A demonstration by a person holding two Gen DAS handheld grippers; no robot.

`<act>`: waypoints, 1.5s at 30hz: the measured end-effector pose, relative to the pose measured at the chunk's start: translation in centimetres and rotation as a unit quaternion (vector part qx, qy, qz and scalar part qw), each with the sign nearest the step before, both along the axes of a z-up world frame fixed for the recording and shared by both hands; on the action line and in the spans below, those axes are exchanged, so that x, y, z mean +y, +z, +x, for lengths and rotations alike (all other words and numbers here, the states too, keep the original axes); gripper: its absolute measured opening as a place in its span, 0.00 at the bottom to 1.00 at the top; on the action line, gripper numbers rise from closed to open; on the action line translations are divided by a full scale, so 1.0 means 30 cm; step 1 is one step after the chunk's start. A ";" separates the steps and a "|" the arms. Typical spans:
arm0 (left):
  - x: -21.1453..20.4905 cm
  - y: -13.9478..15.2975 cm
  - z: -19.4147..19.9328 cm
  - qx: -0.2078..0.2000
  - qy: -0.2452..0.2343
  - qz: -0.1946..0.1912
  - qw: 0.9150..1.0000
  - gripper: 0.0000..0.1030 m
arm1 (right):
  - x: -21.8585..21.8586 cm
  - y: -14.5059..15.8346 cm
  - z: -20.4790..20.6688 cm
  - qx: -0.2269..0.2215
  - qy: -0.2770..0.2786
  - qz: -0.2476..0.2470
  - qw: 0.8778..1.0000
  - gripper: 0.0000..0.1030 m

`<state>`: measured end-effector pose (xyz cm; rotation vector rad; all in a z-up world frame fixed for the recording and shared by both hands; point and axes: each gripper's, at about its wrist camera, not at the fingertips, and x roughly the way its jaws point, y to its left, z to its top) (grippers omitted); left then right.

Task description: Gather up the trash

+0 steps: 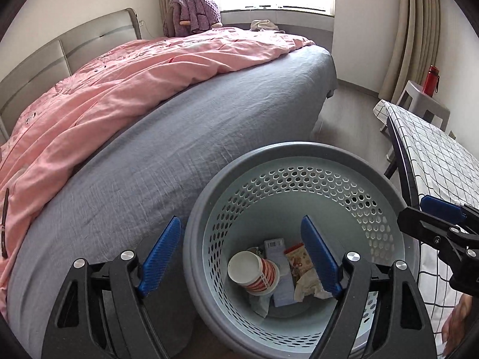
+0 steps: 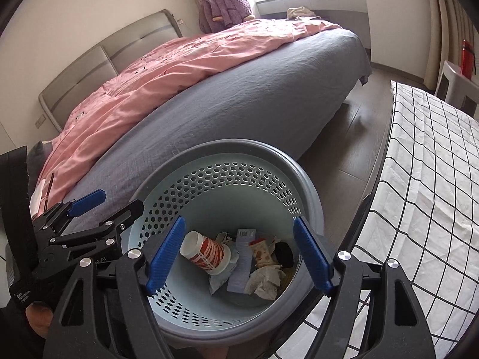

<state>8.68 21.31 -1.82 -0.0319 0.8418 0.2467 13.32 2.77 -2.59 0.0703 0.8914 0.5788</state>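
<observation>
A round grey perforated trash basket (image 1: 299, 155) stands on the floor between the bed and a table; it also shows in the right wrist view (image 2: 227, 146). Inside lie a red-and-white paper cup (image 1: 254, 272) (image 2: 203, 251), a barcoded paper slip (image 1: 280, 269) (image 2: 244, 257), a snack wrapper (image 1: 296, 258) (image 2: 262, 249) and crumpled tissue (image 1: 308, 284) (image 2: 265, 282). My left gripper (image 1: 241, 254) is open and empty above the basket. My right gripper (image 2: 239, 254) is open and empty above it too. Each gripper shows at the edge of the other's view.
A bed with a grey sheet (image 1: 185, 125) and pink duvet (image 1: 119, 83) lies left of the basket. A table with a checked cloth (image 2: 428, 185) is on the right. A white stool (image 1: 425, 101) with a red bottle (image 1: 430, 80) stands further back.
</observation>
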 end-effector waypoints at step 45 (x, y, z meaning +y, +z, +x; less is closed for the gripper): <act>0.023 0.014 -0.007 -0.006 0.026 0.004 1.000 0.80 | 0.006 -0.012 -0.007 -0.008 -0.005 -0.019 1.000 0.80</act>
